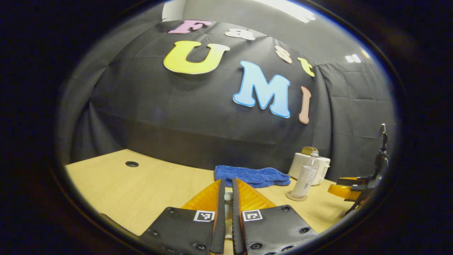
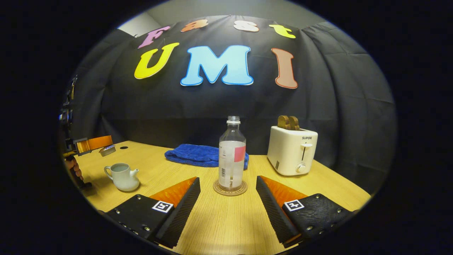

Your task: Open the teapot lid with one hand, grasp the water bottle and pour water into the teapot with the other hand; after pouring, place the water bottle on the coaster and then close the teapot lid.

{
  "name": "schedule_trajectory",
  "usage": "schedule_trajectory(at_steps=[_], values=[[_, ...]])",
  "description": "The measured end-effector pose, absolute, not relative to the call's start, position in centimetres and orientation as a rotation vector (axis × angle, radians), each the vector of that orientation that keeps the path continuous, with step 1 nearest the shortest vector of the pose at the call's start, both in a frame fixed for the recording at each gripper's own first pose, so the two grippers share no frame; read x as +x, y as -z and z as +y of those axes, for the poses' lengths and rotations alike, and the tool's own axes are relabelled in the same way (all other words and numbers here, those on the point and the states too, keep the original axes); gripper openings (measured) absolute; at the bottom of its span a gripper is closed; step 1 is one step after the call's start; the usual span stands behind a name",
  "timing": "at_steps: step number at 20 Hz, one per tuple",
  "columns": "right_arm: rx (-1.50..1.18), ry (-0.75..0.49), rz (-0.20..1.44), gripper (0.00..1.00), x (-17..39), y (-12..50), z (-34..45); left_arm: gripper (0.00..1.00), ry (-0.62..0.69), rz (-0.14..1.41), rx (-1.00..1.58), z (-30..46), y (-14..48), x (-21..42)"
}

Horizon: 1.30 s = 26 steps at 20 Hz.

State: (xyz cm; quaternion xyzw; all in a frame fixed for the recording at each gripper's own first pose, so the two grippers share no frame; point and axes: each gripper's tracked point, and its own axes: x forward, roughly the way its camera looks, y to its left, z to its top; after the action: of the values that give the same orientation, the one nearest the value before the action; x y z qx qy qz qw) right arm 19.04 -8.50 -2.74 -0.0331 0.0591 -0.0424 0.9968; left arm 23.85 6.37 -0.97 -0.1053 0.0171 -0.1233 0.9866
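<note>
Teapot lid [image 1: 228, 197] is pinched between the nearly closed fingers of the left gripper [image 1: 228, 193]; in the left gripper view a small pale piece shows in the narrow gap between them, held up above the wooden table [image 1: 141, 184]. In the right gripper view that same gripper sits at the far left edge with the lid under it, above and behind the teapot [image 2: 123, 176].

Nearest in the right gripper view, the right gripper [image 2: 228, 193] has its fingers spread wide and grips nothing. Just beyond and between them, one water bottle [image 2: 231, 156] stands upright on one round coaster [image 2: 230, 188], uncapped and partly filled. Off to the left, one pale teapot sits uncovered on the table, liquid visible inside. Farther back lies one blue cloth [image 2: 198, 155], and to the right stands one white toaster [image 2: 292, 150] with two slices of toast in it.

By my judgement, pouring is done and the bottle set down; closing the teapot is what remains. Risks from here: the lid is small and held by a thin pinch, so it may slip or twist as it comes down. Lowered off-centre, it could catch the rim, sit crooked, or nudge the light teapot and spill it. The open bottle would tip easily if the right gripper brushed it.
</note>
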Motion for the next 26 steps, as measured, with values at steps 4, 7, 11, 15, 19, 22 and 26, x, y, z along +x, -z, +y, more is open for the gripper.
schedule_trajectory(at_steps=[4,7,11,15,19,22,26], values=[[-0.061,0.078,0.101,0.98,18.6,2.0,-8.1,0.18,0.267,0.06,-0.149,4.3,1.9,23.6],[-0.064,0.07,0.105,0.98,18.6,2.1,-7.7,0.18,0.271,0.069,-0.101,3.3,2.5,23.7],[-0.05,0.056,0.12,0.98,18.7,2.6,-7.3,0.18,0.274,0.077,-0.063,2.3,3.3,24.3],[-0.051,0.05,0.124,0.98,18.8,2.6,-7.1,0.18,0.27,0.077,-0.044,2.1,3.4,24.3],[-0.045,0.048,0.131,0.98,18.9,2.9,-7.1,0.17,0.266,0.082,-0.027,1.5,3.4,24.2],[-0.042,0.047,0.136,0.98,18.9,3.1,-7.2,0.17,0.267,0.08,0.008,1.0,3.5,24.1],[-0.038,0.042,0.138,0.98,19.0,3.1,-7.1,0.17,0.261,0.071,0.035,0.8,3.6,23.9]])
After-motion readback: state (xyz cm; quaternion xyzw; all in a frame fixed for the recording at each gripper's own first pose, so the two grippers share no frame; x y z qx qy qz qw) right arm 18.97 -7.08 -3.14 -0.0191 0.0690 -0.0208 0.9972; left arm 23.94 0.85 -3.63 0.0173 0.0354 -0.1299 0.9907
